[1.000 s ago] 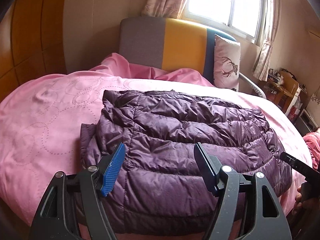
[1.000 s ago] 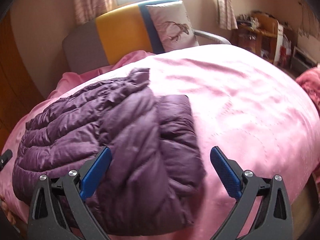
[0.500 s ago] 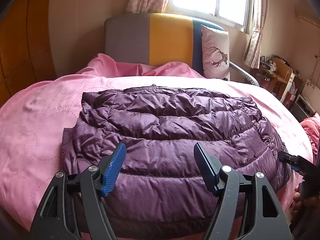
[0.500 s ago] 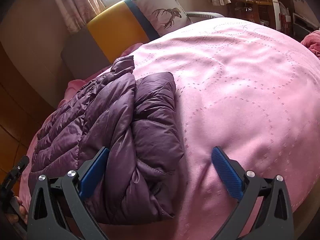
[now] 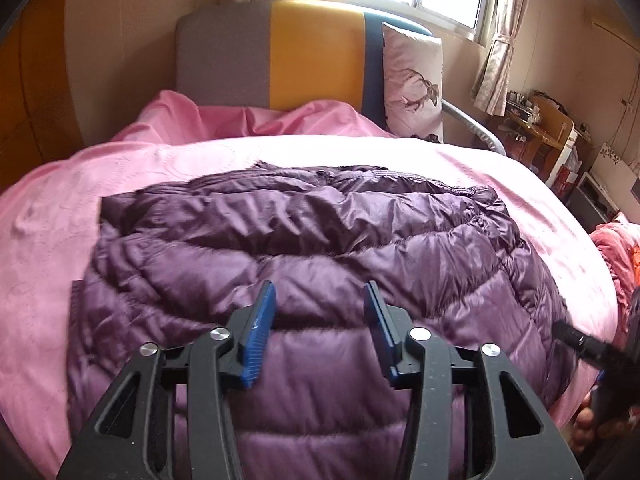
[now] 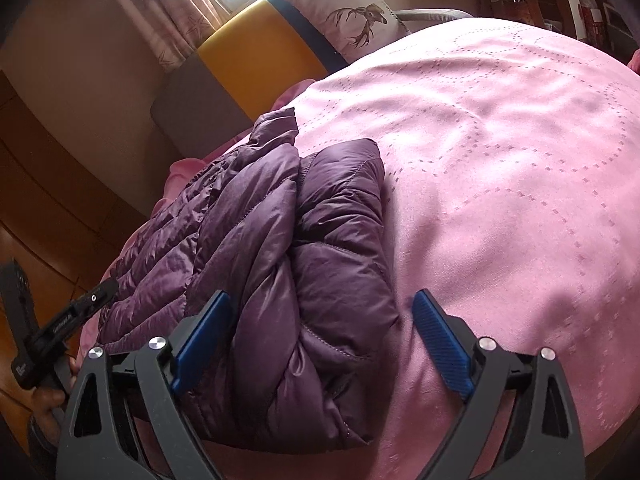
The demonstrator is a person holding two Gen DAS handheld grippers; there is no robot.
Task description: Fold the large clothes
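Observation:
A purple quilted down jacket [image 5: 304,264] lies folded on the pink bed, its near hem toward me. It also shows in the right wrist view [image 6: 288,252] with a sleeve folded along its right side. My left gripper [image 5: 320,304] hovers over the jacket's near part, jaws partly open with nothing between them. My right gripper [image 6: 324,320] is wide open at the jacket's right near corner, the fabric bulging between the fingers, not clamped. The right gripper's tip shows in the left wrist view [image 5: 576,340].
The pink bedspread [image 6: 500,160] spreads to the right of the jacket. A grey, yellow and blue headboard [image 5: 280,52] and a deer-print pillow [image 5: 414,80] stand at the far end. Shelves and clutter [image 5: 560,144] line the right wall. A wooden wardrobe [image 6: 48,168] stands at the left.
My left gripper's jaws have narrowed and it has moved in over the jacket. My right gripper has moved closer to the jacket's right corner, still wide open.

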